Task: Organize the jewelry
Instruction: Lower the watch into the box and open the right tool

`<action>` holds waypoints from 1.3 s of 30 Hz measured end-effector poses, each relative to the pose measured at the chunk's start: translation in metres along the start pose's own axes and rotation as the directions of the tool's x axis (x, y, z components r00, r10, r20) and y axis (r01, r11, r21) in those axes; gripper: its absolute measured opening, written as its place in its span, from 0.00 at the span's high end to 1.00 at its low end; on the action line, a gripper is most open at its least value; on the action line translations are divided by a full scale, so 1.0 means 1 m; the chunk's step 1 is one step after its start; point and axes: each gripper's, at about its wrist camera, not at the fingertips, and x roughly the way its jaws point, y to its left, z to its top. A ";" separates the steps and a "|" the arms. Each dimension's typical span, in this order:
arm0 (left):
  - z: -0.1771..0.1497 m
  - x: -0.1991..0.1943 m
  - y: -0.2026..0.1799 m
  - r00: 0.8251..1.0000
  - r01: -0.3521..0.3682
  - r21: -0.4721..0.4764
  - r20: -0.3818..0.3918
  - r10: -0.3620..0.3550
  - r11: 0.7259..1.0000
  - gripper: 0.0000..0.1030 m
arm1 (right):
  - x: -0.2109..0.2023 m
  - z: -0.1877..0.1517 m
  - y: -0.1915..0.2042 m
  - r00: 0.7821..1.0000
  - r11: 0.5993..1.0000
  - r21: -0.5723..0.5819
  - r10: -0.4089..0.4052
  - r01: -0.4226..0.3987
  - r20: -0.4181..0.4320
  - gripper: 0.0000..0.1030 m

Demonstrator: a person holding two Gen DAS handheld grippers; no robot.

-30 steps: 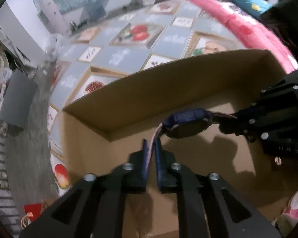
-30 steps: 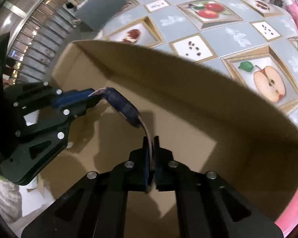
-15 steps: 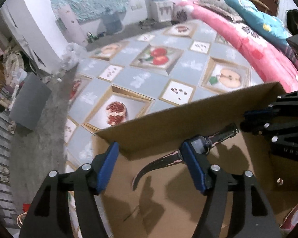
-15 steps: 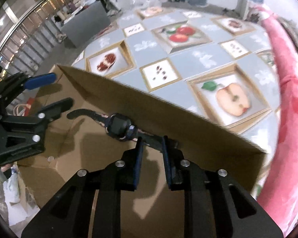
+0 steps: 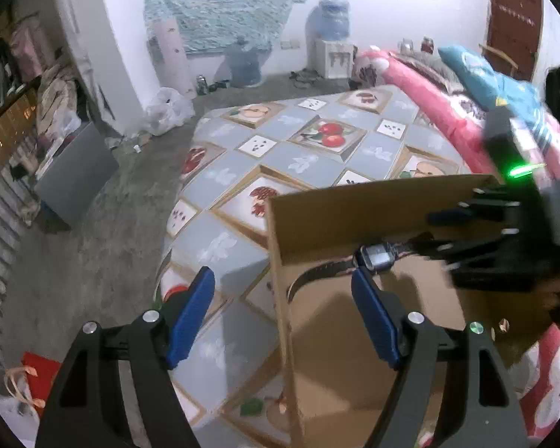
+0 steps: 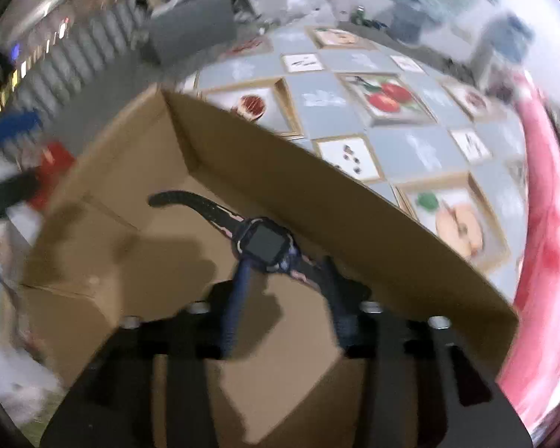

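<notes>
since both jaws stand apart: neither holds anything now.
left gripper [image 5: 282,308]: 2 blue fingers spread wide, one over the fruit-print cloth [image 5: 310,164], one over the cardboard box [image 5: 354,336].
right gripper [image 6: 285,295]: fingers parted, the watch's near strap lying between them, no pinch visible.
watch [image 6: 263,244]: inside the box, along its far wall, face up, straps stretched out; whether it has settled on the floor cannot be told.
step: judged as the release, watch stowed in the box.
next move: likely calls for drawing both grippers up clear of the strap, then seeking another piece.
versus 1 s ago: each gripper then pinched 1 strap end; 0.5 s ago the left had opened, the right was nearly closed on the strap.
</notes>
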 end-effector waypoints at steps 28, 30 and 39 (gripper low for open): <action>-0.169 -0.042 0.055 0.999 -0.024 -0.289 0.023 0.032 0.957 0.23 | 0.020 0.008 -0.001 0.997 0.996 0.045 -0.078 0.079 -0.024 0.49; -0.170 -0.042 0.046 0.999 -0.024 -0.269 0.027 0.033 0.963 0.22 | -0.008 0.003 0.003 0.995 0.995 0.051 -0.089 0.087 0.046 0.43; -0.176 -0.039 0.009 0.998 0.035 -0.268 0.050 -0.022 0.963 0.22 | -0.144 -0.053 0.017 0.906 0.986 0.161 -0.025 -0.048 0.423 0.17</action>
